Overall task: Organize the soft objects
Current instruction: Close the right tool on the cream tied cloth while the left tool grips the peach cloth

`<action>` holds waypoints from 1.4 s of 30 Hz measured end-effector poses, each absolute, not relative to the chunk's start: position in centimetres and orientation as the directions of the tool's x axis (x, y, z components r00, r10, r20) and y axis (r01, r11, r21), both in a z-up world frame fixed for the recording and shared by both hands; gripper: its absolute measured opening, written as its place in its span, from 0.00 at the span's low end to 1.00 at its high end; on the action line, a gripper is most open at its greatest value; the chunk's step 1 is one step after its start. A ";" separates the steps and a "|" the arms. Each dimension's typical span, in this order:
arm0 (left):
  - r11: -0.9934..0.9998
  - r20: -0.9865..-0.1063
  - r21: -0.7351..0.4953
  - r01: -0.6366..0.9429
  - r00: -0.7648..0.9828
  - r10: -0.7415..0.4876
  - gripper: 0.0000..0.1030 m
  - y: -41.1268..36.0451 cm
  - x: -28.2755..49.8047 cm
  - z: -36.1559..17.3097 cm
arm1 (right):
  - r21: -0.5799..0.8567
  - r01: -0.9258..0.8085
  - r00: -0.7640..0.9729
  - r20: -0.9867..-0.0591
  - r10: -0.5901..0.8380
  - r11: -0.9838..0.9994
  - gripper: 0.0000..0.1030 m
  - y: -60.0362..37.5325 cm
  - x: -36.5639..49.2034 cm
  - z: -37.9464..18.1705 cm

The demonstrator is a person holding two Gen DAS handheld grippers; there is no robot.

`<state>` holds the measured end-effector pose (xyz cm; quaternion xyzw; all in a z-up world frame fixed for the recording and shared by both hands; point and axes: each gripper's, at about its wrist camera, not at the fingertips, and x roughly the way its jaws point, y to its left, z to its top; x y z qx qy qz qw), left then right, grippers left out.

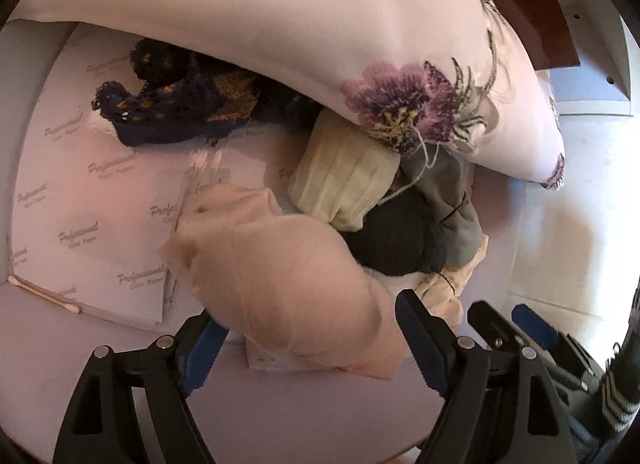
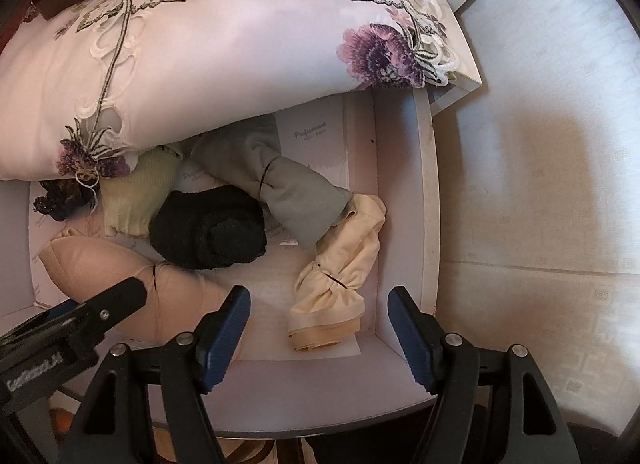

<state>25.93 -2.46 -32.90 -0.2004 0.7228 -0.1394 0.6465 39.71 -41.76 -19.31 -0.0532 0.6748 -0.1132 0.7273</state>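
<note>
A: I've got the left gripper [image 1: 312, 328] over the drawer [image 2: 424, 184], jaws spread wide with the peach padded piece [image 1: 280, 272] sitting between them; whether the pads actually bite it, I can't tell, the fabric blurs right there.

B: And the right one?

A: The right gripper [image 2: 320, 328] hangs apart and empty at the near edge of the drawer, just short of the cream tied bundle [image 2: 340, 264]; nothing in it.

B: What worries you?

A: The embroidered pillow [image 2: 200, 64] sags over the far half of the drawer; I reckon if I lift the peach piece upward it could snag that loose thread [image 1: 420, 160] dangling from the purple flower, or drag the black sock roll [image 2: 212, 232] that lies touching it; thin fabric could also slip out of open jaws.

B: Anything you can't see?

A: Plenty; the dark lace item [image 1: 176, 100] runs under the pillow, the pale green cloth [image 2: 136, 192] and grey tied roll [image 2: 288, 184] are partly buried too; the far wall of the drawer is hidden entirely.
</note>
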 end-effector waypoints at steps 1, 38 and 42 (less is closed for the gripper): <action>0.878 -0.876 -0.464 -0.115 -0.086 -0.474 0.81 -2.4 26.1 -33.0 | -0.230 0.094 0.062 -0.970 -0.236 0.969 0.70 -41.8 39.7 -19.3; 0.957 -0.958 -0.288 -0.040 0.010 -0.287 0.42 6.5 27.0 -29.2 | -0.175 0.241 -0.084 -0.984 -0.159 0.954 0.71 -48.4 41.9 -24.4; 0.960 -0.961 -0.277 -0.035 0.013 -0.277 0.43 6.6 27.0 -29.3 | -0.252 0.194 -0.117 -0.965 -0.233 0.948 0.71 -48.2 42.4 -26.0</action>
